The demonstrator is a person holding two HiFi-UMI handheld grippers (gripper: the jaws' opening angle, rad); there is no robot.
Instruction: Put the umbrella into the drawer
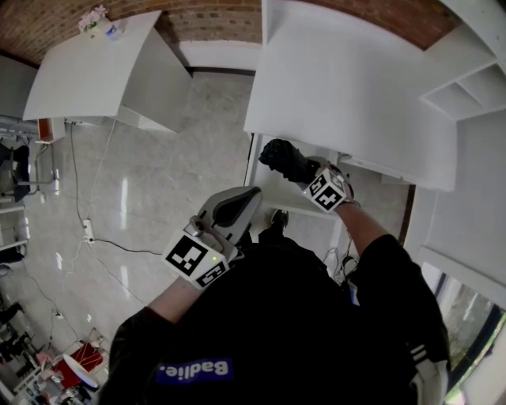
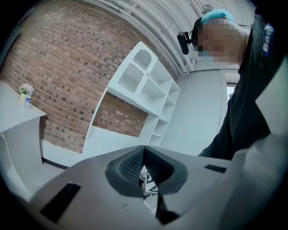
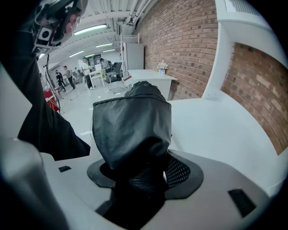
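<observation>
A folded black umbrella (image 1: 283, 159) in its sleeve sticks out of my right gripper (image 1: 304, 176), whose jaws are shut on it. It hangs at the front edge of the white desk (image 1: 356, 87), above a white ledge (image 1: 296, 202) that juts out under the desktop; I cannot tell whether this is the drawer. In the right gripper view the umbrella (image 3: 132, 130) fills the middle, held in the right gripper (image 3: 144, 175). My left gripper (image 1: 237, 207) hovers lower left of the umbrella, shut and empty. Its dark pads (image 2: 130, 168) meet in the left gripper (image 2: 144, 166).
A second white table (image 1: 87, 79) with a small flower pot (image 1: 95, 20) stands at the far left. White shelving (image 1: 466, 87) rises on the right, seen too as shelves (image 2: 148, 85). Cables (image 1: 87, 229) lie on the tiled floor. People (image 3: 85, 67) stand far back.
</observation>
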